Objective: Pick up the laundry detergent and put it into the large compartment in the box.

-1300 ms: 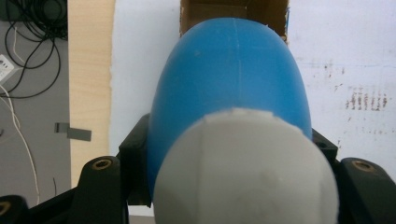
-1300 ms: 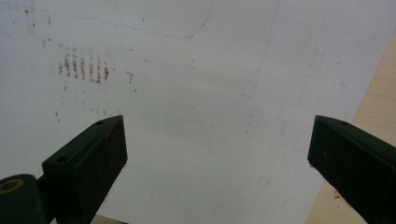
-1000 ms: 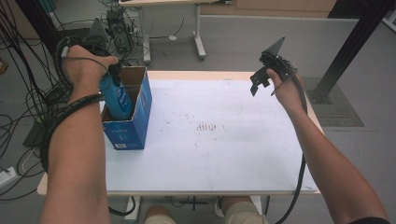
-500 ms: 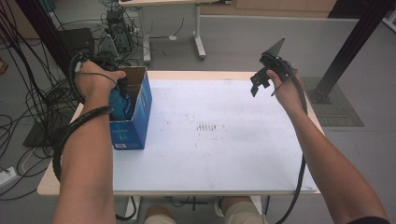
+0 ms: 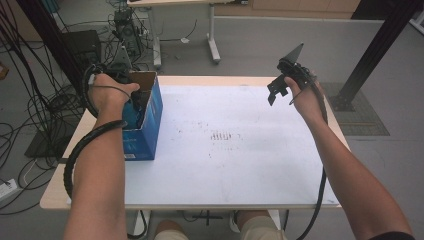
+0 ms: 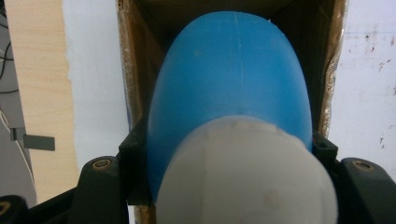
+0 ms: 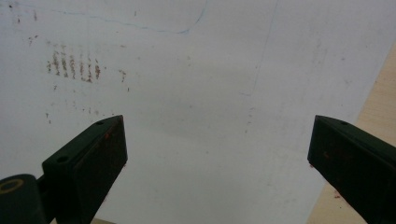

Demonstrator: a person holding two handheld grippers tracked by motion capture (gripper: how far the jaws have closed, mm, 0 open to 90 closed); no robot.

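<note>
Bottle, blue with a white cap, is pinched in the left gripper, its long axis pointing down into the blue box at the table's nine o'clock; right gripper hovers spread, empty, near two o'clock.

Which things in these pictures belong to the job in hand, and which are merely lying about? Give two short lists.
In the job:
- blue bottle with a white cap
- open blue cardboard box that it goes into
- left gripper, shut on the bottle

Lying about:
- right gripper, open, held over the white sheet
- table
- cables on the floor
</note>
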